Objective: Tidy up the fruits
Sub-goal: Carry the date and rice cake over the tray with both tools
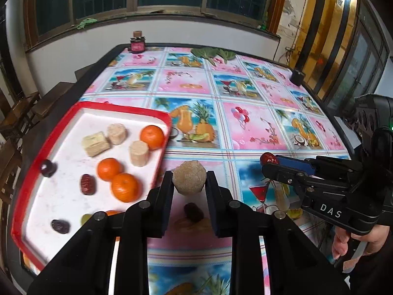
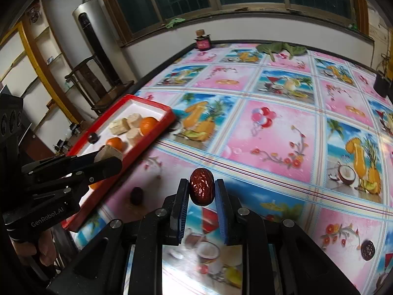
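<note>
My left gripper [image 1: 189, 180] is shut on a beige sugarcane piece [image 1: 189, 177], held above the table just right of the red-rimmed white tray [image 1: 127, 109]. The tray holds three oranges [image 1: 124, 186], several sugarcane pieces [image 1: 95, 143], red dates [image 1: 87, 184] and a dark fruit [image 1: 48, 168]. My right gripper [image 2: 202, 186] is shut on a red date [image 2: 201, 186] above the table. It also shows in the left wrist view [image 1: 269, 162]. A dark date [image 1: 193, 212] lies on the tablecloth under my left gripper. Another dark date [image 2: 367, 249] lies at the far right.
The table wears a pink and blue fruit-print cloth [image 2: 270, 127]. A small jar [image 1: 137, 43] and green leaves [image 1: 213, 53] sit at the far edge, a black cup [image 1: 297, 76] at the right edge. Chairs [image 2: 98, 83] stand to the left of the table.
</note>
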`<act>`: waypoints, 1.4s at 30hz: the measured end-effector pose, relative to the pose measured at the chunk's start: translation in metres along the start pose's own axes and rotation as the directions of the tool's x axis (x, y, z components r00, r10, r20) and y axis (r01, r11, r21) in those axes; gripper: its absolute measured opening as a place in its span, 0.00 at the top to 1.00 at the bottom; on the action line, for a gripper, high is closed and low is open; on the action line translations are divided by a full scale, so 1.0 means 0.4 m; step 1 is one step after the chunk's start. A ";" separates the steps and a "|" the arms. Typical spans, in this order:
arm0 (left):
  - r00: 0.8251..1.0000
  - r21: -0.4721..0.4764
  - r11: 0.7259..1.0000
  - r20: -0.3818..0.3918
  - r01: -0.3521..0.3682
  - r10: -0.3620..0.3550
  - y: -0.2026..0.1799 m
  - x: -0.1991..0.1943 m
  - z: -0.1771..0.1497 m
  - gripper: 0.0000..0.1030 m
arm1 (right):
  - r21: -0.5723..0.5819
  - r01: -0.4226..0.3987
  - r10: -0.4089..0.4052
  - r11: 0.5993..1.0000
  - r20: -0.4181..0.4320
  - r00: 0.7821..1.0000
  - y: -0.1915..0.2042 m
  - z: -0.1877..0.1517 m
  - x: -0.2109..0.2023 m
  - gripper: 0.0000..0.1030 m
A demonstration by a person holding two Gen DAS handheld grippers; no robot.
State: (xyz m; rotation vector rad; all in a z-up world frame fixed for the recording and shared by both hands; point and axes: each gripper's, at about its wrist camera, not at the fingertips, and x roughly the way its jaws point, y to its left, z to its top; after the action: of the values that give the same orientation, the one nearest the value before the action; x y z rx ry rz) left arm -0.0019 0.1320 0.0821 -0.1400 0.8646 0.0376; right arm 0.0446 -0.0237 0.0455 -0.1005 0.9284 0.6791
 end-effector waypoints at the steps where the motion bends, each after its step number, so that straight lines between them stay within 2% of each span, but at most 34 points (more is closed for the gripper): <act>1: 1.000 -0.005 1.000 0.005 -0.002 0.003 0.008 -0.008 -0.001 0.77 | -0.005 -0.006 0.006 1.000 0.003 1.000 0.008 0.002 -0.002 0.79; 15: 0.996 -0.125 0.990 0.046 -0.068 0.075 0.167 -0.119 -0.068 0.77 | -0.068 -0.084 0.084 0.994 0.007 0.996 0.117 0.024 -0.004 0.79; 23: 0.987 -0.192 0.971 0.048 -0.142 0.153 0.272 -0.169 -0.115 0.77 | -0.127 -0.138 0.137 0.982 -0.019 0.990 0.207 0.038 0.026 0.79; 29: 0.981 -0.240 0.954 0.016 -0.182 0.191 0.349 -0.152 -0.139 0.77 | -0.172 -0.190 0.183 0.967 -0.053 0.982 0.288 0.028 0.052 0.79; 34: 0.978 -0.271 0.941 -0.019 -0.204 0.206 0.385 -0.119 -0.166 0.77 | -0.216 -0.260 0.242 0.941 -0.108 0.964 0.376 -0.006 0.077 0.79; 42: 0.978 -0.266 0.941 -0.050 -0.211 0.205 0.398 -0.100 -0.191 0.77 | -0.281 -0.307 0.263 0.909 -0.186 0.947 0.476 -0.047 0.119 0.79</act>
State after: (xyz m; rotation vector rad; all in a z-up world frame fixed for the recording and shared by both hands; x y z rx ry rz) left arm -0.0999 0.2801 0.0464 -0.3050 0.8906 0.3542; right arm -0.0595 0.1434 0.0362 -0.2974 0.9803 1.1005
